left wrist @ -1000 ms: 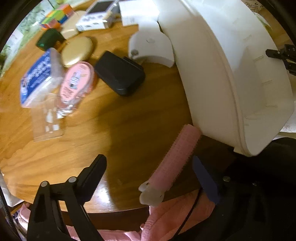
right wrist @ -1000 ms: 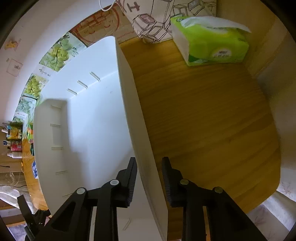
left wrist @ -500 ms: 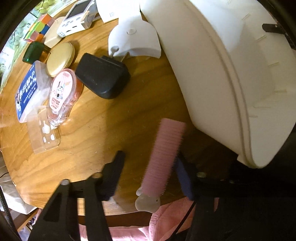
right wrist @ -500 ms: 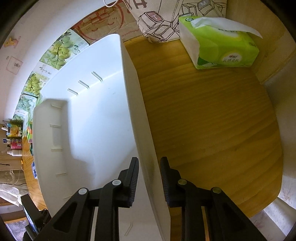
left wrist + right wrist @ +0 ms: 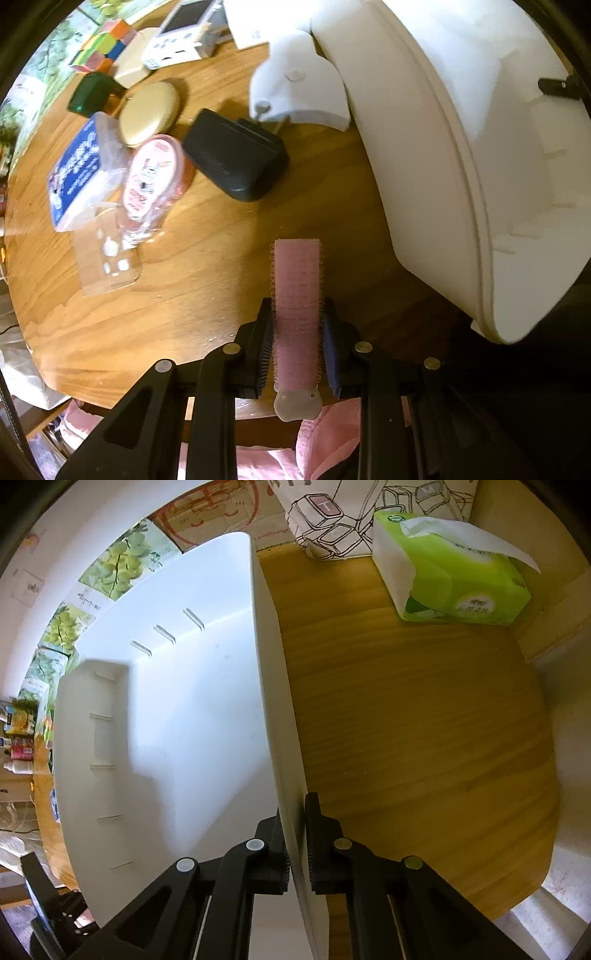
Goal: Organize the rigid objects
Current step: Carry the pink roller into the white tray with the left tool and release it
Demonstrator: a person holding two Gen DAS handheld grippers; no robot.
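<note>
A pink hair roller (image 5: 296, 273) with a white clip end stands between the fingers of my left gripper (image 5: 297, 314), just above the wooden table (image 5: 207, 295); the jaws are closing and their blue pads press on its sides. A large white bin (image 5: 443, 147) fills the right of the left wrist view. In the right wrist view my right gripper (image 5: 295, 808) straddles the bin's near wall (image 5: 273, 701), one finger inside and one outside, its jaws closing with the pads tight on the rim. The bin's inside looks bare.
Left of the roller lie a black case (image 5: 236, 162), a pink oval container (image 5: 151, 181), a gold compact (image 5: 149, 110), a blue-labelled clear box (image 5: 77, 173) and a white curved piece (image 5: 299, 96). A green tissue pack (image 5: 454, 576) sits right of the bin. The table edge is close below.
The left jaws have closed from wide apart onto the pink roller, which now points straight along the fingers. The right jaws have narrowed onto the bin's wall.
</note>
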